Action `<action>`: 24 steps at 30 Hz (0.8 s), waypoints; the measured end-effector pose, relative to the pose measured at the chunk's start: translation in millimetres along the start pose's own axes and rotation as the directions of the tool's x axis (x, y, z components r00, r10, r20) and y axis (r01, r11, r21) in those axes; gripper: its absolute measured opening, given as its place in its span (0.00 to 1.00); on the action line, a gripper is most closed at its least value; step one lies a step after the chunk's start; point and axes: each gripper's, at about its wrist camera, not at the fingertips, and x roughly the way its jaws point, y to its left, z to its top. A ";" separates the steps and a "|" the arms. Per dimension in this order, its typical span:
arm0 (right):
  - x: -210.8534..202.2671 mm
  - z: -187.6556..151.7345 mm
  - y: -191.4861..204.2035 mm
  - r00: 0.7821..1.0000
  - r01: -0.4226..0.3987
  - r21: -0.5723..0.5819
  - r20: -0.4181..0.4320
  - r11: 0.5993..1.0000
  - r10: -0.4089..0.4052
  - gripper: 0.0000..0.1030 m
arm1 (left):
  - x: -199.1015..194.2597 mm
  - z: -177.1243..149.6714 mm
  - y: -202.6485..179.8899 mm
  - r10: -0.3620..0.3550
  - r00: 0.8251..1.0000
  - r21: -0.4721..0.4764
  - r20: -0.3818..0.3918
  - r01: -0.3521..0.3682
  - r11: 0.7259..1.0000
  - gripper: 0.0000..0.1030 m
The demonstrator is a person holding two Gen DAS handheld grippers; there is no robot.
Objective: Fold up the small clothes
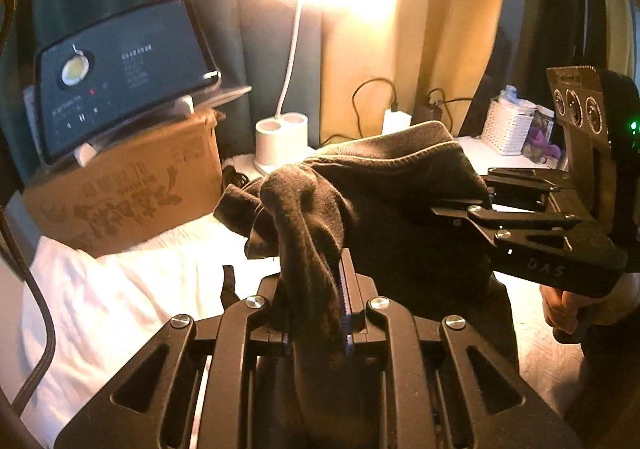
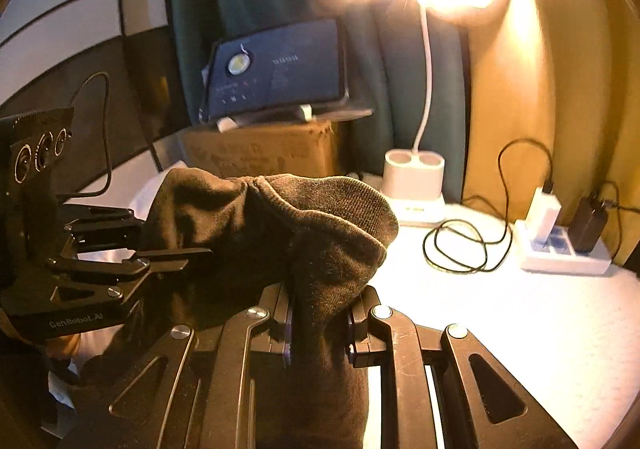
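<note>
Both tongs are clamped on one dark brown sock (image 1: 384, 185), which hangs stretched between them above the white cloth-covered table (image 2: 520, 329). From the left wrist view, the left gripper (image 1: 316, 313) has a bunched end of the sock pinched between its two fingers, the fabric rising in a twisted fold out of the narrow gap. From the same view the right gripper (image 1: 460, 213) reaches in from the right edge, its fingers closed on the sock's far side, and a hand (image 1: 560, 309) grips its handle below. In the right wrist view the right gripper (image 2: 320, 325) squeezes the ribbed cuff end, which bulges up and over the jaws, while the left gripper (image 2: 176, 257) comes in from the left edge and bites the other end.

Along the back edge of the table stands a lit white desk lamp (image 2: 414, 177) with a curved neck, its base near the middle. At the back left corner a cardboard box (image 1: 132, 189) carries a dark tablet (image 1: 120, 77) propped on a stand. A coiled black cable (image 2: 464, 245) lies just right of the lamp base, beside a white power strip (image 2: 560, 249) with chargers plugged in. A white woven basket (image 1: 506, 125) sits at the back right corner.
</note>
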 end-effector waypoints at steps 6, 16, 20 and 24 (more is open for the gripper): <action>36.5 -11.2 -20.6 0.998 -0.001 0.036 -0.069 0.999 0.003 0.18 | 33.5 -1.8 16.9 0.020 0.999 -0.047 -0.042 -0.022 0.999 0.16; 93.7 -28.9 -50.4 0.981 -0.018 0.091 -0.193 0.996 0.035 0.19 | 70.6 -1.1 35.8 0.019 0.993 -0.091 -0.117 -0.030 0.995 0.16; 101.2 -35.7 -63.6 0.976 0.018 0.117 -0.217 0.993 0.008 0.42 | 91.2 -7.7 38.2 0.035 0.983 -0.085 -0.179 -0.050 0.995 0.16; 91.7 -39.3 -85.2 0.981 0.063 0.172 -0.194 0.983 -0.029 0.62 | 107.3 -15.8 43.8 0.029 0.973 -0.106 -0.230 -0.054 0.993 0.16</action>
